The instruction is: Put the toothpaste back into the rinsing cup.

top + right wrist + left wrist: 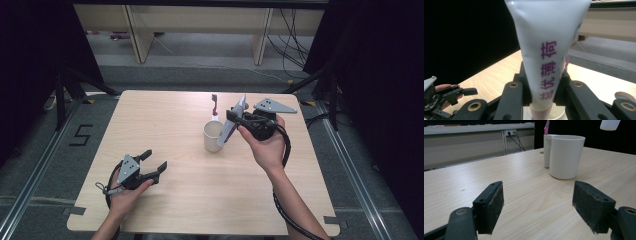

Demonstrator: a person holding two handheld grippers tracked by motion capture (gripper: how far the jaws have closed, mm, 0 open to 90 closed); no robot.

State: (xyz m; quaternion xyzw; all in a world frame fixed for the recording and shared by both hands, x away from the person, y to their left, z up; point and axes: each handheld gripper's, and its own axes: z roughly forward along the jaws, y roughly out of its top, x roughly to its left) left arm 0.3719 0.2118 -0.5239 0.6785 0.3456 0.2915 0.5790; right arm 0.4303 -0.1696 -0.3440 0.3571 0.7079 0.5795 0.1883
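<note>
A white cup [212,137] stands right of the table's middle; in the left gripper view the cup [566,156] is ahead of the jaws. Just behind it, a pink toothbrush [214,101] stands upright in a slim white holder [546,150]. My right gripper [231,116] is shut on a white toothpaste tube [226,132] with purple print, held tilted with its lower end over the cup. In the right gripper view the tube [546,37] rises between the pads. My left gripper [153,161] hovers low near the front left, open, with nothing between its pads [491,205].
The wooden table [165,115] has bare room on its left half and along the front. Beyond the far edge are shelf legs [140,35] and floor cables [292,45]. Black curtains flank both sides.
</note>
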